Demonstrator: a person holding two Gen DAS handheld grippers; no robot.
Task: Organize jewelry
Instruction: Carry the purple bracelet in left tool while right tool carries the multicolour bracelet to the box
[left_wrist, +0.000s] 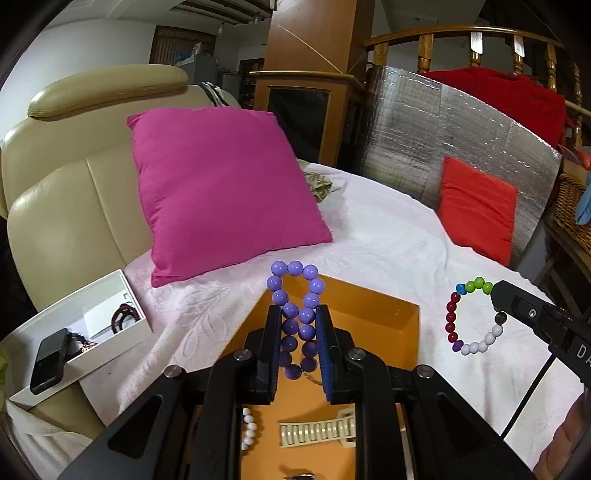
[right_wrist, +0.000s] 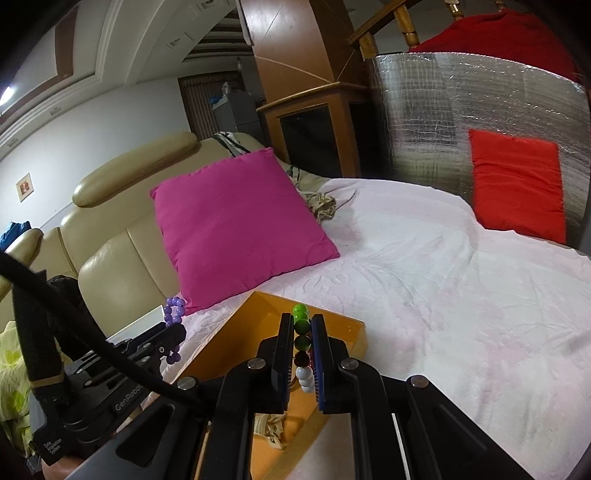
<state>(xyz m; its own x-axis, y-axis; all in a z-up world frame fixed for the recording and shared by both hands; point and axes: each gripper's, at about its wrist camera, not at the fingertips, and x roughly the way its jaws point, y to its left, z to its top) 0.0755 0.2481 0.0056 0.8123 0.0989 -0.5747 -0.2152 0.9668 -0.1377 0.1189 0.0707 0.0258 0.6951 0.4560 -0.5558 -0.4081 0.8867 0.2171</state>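
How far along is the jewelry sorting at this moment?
Done: nothing clearly. In hand: the left gripper is shut on a purple round-bead bracelet, and the right gripper is shut on a multicoloured bead bracelet. Left: a cream ribbed strap and white bead string lie in the orange open box; the white box holds a dark band.
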